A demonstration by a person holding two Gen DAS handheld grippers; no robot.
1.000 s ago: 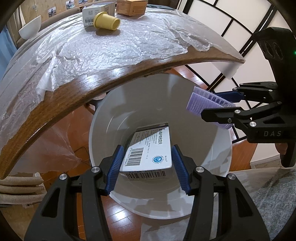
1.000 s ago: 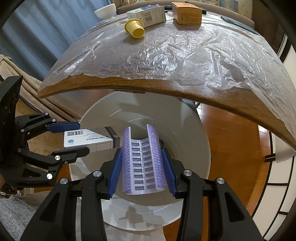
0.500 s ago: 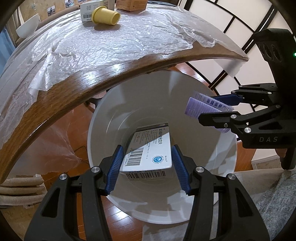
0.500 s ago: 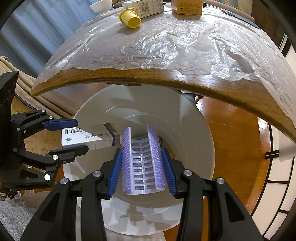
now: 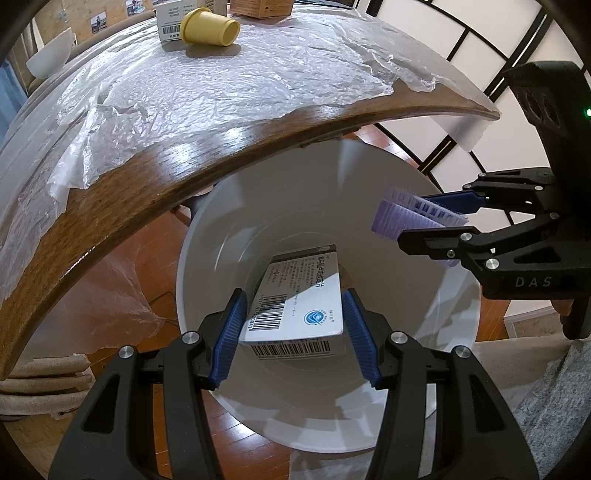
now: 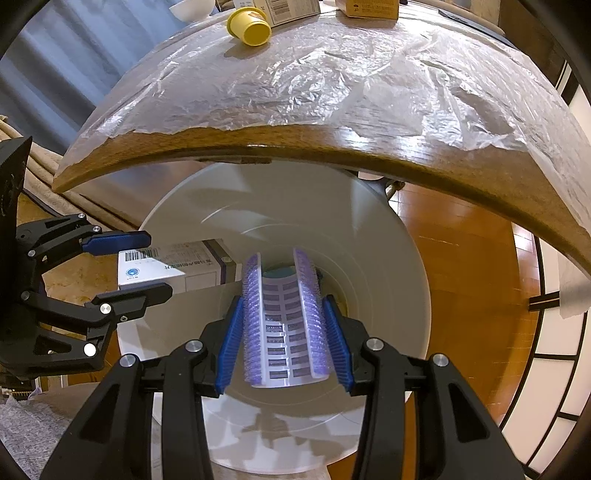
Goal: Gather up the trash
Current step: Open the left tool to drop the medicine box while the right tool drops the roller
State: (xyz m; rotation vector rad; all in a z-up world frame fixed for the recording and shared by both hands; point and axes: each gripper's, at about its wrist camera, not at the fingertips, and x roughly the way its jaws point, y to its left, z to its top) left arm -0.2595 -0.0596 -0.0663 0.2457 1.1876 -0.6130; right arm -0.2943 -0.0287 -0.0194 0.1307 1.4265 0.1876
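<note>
So this looks like the drop-off step — both grippers are hanging nose-down over the round white plastic bin (image 5: 207, 280) that sits on the floor just under the edge of the wooden table covered in crinkly clear plastic film (image 5: 229, 147). The left gripper (image 5: 291, 332) has its blue pads clamped on the sides of a white cardboard medicine box with barcodes (image 5: 299, 314), roughly a third open, box right above the bin's mouth. The right gripper (image 6: 282, 325) is squeezing a bent purple-and-white blister strip (image 6: 282, 314) the same way, narrow grip, also over the bin. Next move, I'd guess, is just opening the jaws so both pieces fall in — nothing fancy needed. After that there's more up on the table: a tipped yellow plastic cup (image 5: 210, 27) and a couple more boxes (image 6: 371, 7) near it.
</note>
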